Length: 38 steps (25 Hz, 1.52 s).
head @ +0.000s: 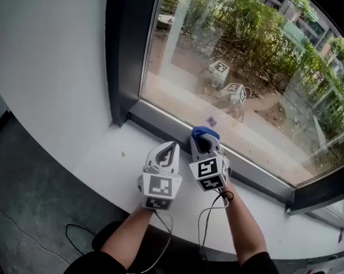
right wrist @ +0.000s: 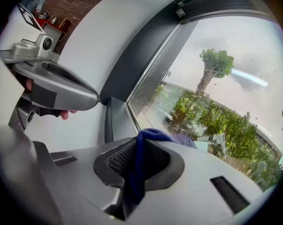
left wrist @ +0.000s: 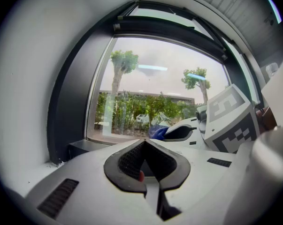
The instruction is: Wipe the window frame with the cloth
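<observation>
The dark window frame (head: 160, 125) runs along the bottom of the glass and up the left side (left wrist: 68, 107). My right gripper (head: 206, 139) is shut on a blue cloth (head: 205, 132), whose bunched end sits at the frame's bottom rail, close to the glass. In the right gripper view the cloth (right wrist: 140, 165) hangs pinched between the jaws of the right gripper (right wrist: 141, 142). My left gripper (head: 172, 146) rests just to its left over the white sill (head: 106, 158), shut with nothing in it. From the left gripper (left wrist: 144, 142) I see the cloth (left wrist: 157, 132) ahead.
A white wall (head: 46, 67) meets the frame's upright at the left corner. The dark floor (head: 23, 198) with a black cable (head: 75, 232) lies below the sill's edge. A small speck (head: 123, 153) sits on the sill. The glass (head: 234, 90) reflects both marker cubes.
</observation>
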### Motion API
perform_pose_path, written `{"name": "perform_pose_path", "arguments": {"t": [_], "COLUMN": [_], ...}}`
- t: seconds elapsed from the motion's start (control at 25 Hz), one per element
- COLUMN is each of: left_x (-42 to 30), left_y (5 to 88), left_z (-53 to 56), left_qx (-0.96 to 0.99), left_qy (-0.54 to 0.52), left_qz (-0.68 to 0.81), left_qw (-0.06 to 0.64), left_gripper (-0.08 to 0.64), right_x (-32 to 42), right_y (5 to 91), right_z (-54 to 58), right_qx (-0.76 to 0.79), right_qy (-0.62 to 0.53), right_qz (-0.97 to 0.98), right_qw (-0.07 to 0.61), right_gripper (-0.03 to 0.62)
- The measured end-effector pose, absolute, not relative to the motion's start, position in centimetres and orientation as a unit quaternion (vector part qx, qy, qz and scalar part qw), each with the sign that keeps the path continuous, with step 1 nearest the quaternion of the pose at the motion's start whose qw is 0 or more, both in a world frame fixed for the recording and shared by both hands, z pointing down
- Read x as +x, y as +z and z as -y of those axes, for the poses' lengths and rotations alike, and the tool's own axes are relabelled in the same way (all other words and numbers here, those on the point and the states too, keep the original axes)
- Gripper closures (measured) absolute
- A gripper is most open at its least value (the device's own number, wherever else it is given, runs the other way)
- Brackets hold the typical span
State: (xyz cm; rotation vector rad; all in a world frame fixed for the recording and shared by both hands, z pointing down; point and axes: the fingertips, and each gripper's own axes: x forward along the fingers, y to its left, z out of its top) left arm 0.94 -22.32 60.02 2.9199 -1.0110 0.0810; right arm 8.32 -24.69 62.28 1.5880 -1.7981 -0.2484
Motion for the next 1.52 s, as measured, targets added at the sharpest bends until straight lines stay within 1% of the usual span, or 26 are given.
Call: {"name": "perform_pose_path", "arguments": {"t": [0.28, 0.4, 0.52, 0.64, 0.96, 1.24, 1.52], "left_x": [1.0, 0.4, 0.1, 0.6, 0.5, -1.2, -1.7], "left_y": [59.5, 59.8, 60.6, 60.6, 60.9, 60.9, 60.9], "left_z": [23.4, 24.3, 24.7, 24.5, 24.4, 25.4, 25.1], "left_qx": [0.938, 0.933, 0.929, 0.933, 0.933, 0.923, 0.923], "left_qy": [0.036, 0.051, 0.071, 0.056, 0.061, 0.06, 0.066], "left_qz": [0.343, 0.356, 0.362, 0.354, 0.354, 0.379, 0.379], "left_qw": [0.019, 0.003, 0.015, 0.021, 0.008, 0.028, 0.02], "left_gripper": [0.555, 0.555, 0.555, 0.555, 0.555, 0.555, 0.555], "right_x": [8.0, 7.6, 7.4, 7.2, 5.8, 3.9, 3.2], "right_y": [62.0, 62.1, 62.2, 62.1, 62.1, 61.9, 62.3], "right_z": [25.0, 25.3, 25.5, 25.9, 27.1, 28.3, 29.3], "right_qx": [0.605, 0.6, 0.595, 0.597, 0.587, 0.575, 0.571], "right_qy": [-0.1, -0.097, -0.094, -0.091, -0.098, -0.106, -0.111], "right_qz": [0.703, 0.708, 0.713, 0.715, 0.726, 0.733, 0.74], "right_qw": [0.359, 0.361, 0.36, 0.353, 0.346, 0.347, 0.338], "right_gripper": [0.569, 0.569, 0.569, 0.569, 0.569, 0.569, 0.569]}}
